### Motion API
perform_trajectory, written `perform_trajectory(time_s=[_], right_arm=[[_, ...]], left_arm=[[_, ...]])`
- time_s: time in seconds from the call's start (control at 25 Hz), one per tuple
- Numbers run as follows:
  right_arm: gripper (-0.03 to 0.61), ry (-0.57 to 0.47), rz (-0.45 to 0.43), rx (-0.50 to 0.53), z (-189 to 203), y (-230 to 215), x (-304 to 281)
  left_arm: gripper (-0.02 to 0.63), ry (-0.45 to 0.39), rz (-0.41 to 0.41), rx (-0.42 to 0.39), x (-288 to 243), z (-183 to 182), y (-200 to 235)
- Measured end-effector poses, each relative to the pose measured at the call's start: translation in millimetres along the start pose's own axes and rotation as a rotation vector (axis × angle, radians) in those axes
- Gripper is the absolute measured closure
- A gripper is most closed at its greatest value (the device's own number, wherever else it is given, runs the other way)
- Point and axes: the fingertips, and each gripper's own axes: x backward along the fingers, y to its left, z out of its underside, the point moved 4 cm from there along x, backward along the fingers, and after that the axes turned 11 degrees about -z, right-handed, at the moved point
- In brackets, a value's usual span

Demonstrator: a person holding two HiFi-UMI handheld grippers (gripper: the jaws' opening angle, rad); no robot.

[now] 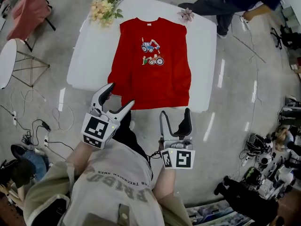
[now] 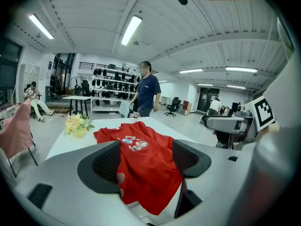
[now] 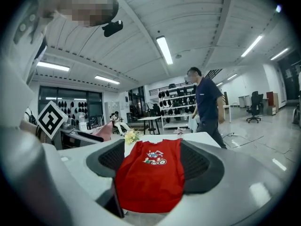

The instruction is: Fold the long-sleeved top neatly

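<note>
A red long-sleeved top (image 1: 150,74) with a tractor print lies flat on the white table (image 1: 91,55), collar at the far side, hem at the near edge. No sleeves stick out at its sides. My left gripper (image 1: 121,94) hangs open just off the hem's left corner, nothing between its jaws. Open and empty too, my right gripper (image 1: 175,112) hovers in front of the table's near edge, below the hem. In the left gripper view the top (image 2: 146,159) shows between the open jaws. In the right gripper view the top (image 3: 153,173) also lies ahead between the jaws.
A bunch of pale flowers (image 1: 104,8) lies at the table's far left corner, a pink flower (image 1: 186,14) near the far right. A person (image 1: 235,1) stands beyond the table. A small round table (image 1: 5,62) and cables (image 1: 33,126) are on the left.
</note>
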Motion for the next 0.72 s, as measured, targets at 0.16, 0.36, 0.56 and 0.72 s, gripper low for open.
perform_trajectory(time_s=[0.16, 0.36, 0.56, 0.72], right_arm=[[0.216, 0.056, -0.003, 0.034, 2.0, -25.3, -26.4], [0.216, 0.178, -0.017, 0.129, 12.5, -56.6, -48.2], [0.216, 0.263, -0.057, 0.174, 19.5, -90.7, -55.9], [0.216, 0.341, -0.126, 0.19, 34.3, -116.2, -58.2]], left_arm=[[0.279, 0.0, 0.017, 0.013, -29.4, -12.0, 6.9], [0.279, -0.01, 0.052, 0.011, -50.3, -29.1, 10.3], [0.279, 0.009, 0.061, 0.02, -65.9, -34.2, 2.7], [0.279, 0.053, 0.083, 0.036, -81.3, -25.3, -21.7]])
